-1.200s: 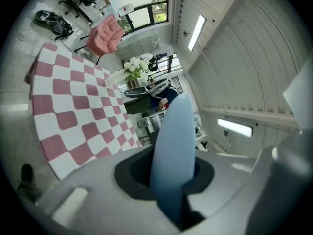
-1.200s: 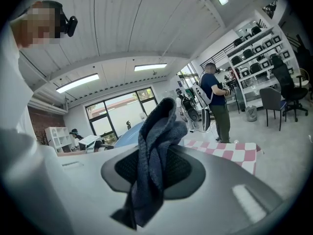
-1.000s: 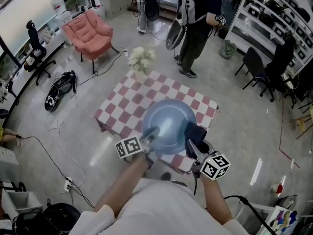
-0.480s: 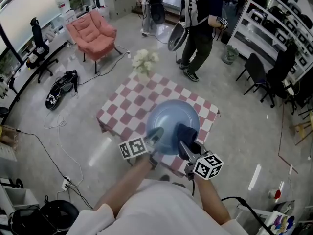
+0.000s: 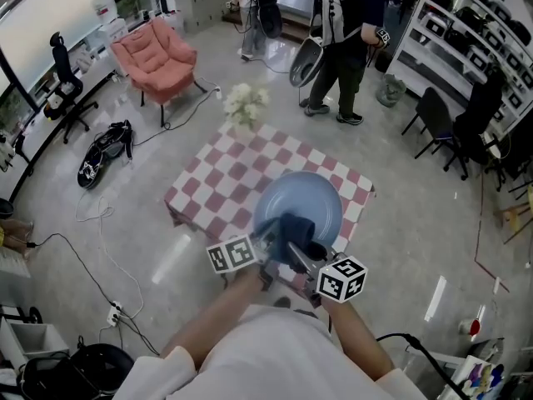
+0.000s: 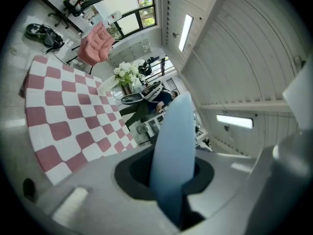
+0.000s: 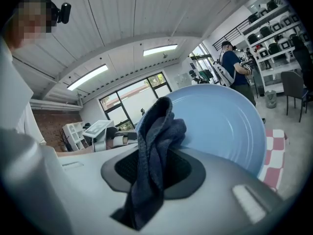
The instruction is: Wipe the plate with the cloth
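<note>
A person is holding a blue plate [image 5: 318, 192] up over the near edge of a checked table [image 5: 218, 177]. The left gripper [image 6: 172, 192] is clamping the plate by its rim, the jaws closed hard on the thin edge. The right gripper [image 7: 146, 185] is pinching a dark blue cloth [image 7: 155, 141], its jaws closed on the bunched fabric and a loose fold standing proud of the tips. From the head view the cloth is lying over the plate's near left part, close to the held rim. Whether it is pressing on the face or only just beside it is hard to tell.

The wipe is likely to go best if only the free fold, not the hard jaw tips, is meeting the plate. The fold should be travelling in overlapping arcs from the held rim outward across the face. Pressure probably needs to be light and even, because the plate is being gripped at one spot only and a hard push far from it could twist the plate in the jaws. Working over the table is giving a slip somewhere to land.
</note>
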The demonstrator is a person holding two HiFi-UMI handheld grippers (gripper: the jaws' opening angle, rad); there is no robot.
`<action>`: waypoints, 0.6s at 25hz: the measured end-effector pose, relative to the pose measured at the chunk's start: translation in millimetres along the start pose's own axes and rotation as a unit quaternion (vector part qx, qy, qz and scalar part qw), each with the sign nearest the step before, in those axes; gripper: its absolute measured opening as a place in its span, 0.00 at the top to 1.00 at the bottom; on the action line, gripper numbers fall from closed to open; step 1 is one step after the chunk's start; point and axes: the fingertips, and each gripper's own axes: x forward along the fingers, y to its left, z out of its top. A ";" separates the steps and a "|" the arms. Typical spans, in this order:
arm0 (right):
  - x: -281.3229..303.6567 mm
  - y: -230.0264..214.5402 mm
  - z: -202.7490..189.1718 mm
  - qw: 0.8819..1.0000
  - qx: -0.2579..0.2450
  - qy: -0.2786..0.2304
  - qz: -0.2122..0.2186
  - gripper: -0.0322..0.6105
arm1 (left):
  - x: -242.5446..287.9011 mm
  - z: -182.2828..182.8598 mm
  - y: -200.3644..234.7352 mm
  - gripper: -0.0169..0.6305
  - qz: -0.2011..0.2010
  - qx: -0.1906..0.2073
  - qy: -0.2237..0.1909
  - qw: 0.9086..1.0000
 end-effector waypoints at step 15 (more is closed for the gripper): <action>26.1 0.5 -21.7 0.996 -0.028 0.082 -0.030 0.78 | -5.0 -0.4 2.1 0.88 0.016 0.022 -0.004 1.000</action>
